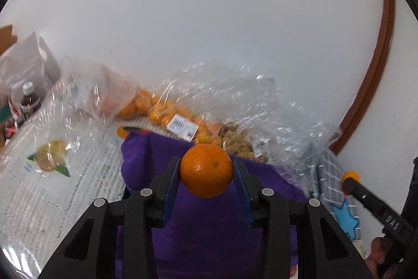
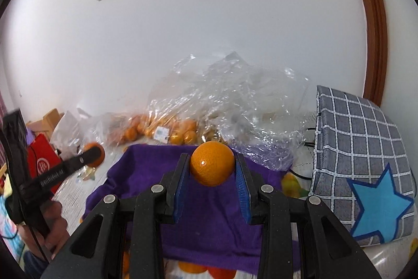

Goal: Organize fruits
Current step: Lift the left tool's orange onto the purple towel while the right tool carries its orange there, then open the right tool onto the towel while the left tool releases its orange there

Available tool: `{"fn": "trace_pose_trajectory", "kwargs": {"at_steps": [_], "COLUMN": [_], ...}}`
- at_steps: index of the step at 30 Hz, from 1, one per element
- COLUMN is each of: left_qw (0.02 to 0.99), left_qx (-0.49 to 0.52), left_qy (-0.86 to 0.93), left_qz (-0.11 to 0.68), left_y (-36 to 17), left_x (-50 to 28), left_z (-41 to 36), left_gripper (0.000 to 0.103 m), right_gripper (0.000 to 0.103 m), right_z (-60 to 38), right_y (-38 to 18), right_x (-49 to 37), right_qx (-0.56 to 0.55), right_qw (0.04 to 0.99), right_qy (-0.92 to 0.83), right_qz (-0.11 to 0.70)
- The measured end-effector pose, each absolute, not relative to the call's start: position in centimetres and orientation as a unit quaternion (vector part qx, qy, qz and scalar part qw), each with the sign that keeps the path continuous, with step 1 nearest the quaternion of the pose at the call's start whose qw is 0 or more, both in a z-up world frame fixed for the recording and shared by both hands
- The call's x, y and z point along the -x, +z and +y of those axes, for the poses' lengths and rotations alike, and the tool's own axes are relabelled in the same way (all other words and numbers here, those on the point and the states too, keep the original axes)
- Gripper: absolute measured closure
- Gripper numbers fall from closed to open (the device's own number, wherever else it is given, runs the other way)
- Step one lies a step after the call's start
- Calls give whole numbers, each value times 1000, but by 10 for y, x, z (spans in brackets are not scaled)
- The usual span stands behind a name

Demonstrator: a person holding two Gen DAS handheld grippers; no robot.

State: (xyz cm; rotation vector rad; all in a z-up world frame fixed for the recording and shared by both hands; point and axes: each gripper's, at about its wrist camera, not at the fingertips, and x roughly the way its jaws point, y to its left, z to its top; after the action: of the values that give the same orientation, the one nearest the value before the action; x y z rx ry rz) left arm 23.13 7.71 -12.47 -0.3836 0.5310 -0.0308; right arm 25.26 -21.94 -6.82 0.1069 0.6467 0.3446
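In the left wrist view my left gripper (image 1: 206, 169) is shut on an orange (image 1: 206, 170), its blue pads pressing both sides, held in the air over a purple cloth (image 1: 209, 232). My right gripper (image 2: 212, 165) is shut on a second orange (image 2: 212, 164) above the same purple cloth (image 2: 209, 221). Each gripper also shows in the other's view: the right one with its orange (image 1: 351, 176) at the right edge, the left one with its orange (image 2: 93, 154) at the left. Clear plastic bags of several oranges (image 1: 156, 111) (image 2: 167, 131) lie behind the cloth by the wall.
Crumpled clear plastic (image 2: 235, 101) piles up against the white wall. A grey checked bag with a blue star (image 2: 365, 169) stands to the right. A dark bottle (image 1: 29, 100), a white paper bag (image 1: 28, 64) and a red box (image 2: 43, 161) sit at the left. More oranges (image 2: 193, 267) lie near the cloth's front edge.
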Motion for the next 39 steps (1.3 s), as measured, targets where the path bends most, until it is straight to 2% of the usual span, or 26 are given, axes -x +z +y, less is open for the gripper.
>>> {"fn": "trace_pose_trajectory", "kwargs": {"at_steps": [9, 19, 30, 39], "left_qw": [937, 933, 925, 923], "left_qx": [192, 169, 160, 150], "left_qy": [-14, -12, -8, -5], "left_qz": [293, 317, 344, 354], "left_y": [-161, -174, -180, -183], "left_x": [-243, -252, -258, -261], "left_z": [83, 76, 75, 74], "left_gripper": [64, 64, 64, 64], "right_gripper": [69, 69, 69, 69], "right_z": [-223, -216, -211, -209], "right_y": [-112, -151, -178, -181], "right_x": [-276, -285, -292, -291], "right_qx": [-42, -26, -11, -8], "right_qw": [917, 899, 885, 887], "right_qy": [153, 149, 148, 147], "right_qz": [365, 410, 442, 438]}}
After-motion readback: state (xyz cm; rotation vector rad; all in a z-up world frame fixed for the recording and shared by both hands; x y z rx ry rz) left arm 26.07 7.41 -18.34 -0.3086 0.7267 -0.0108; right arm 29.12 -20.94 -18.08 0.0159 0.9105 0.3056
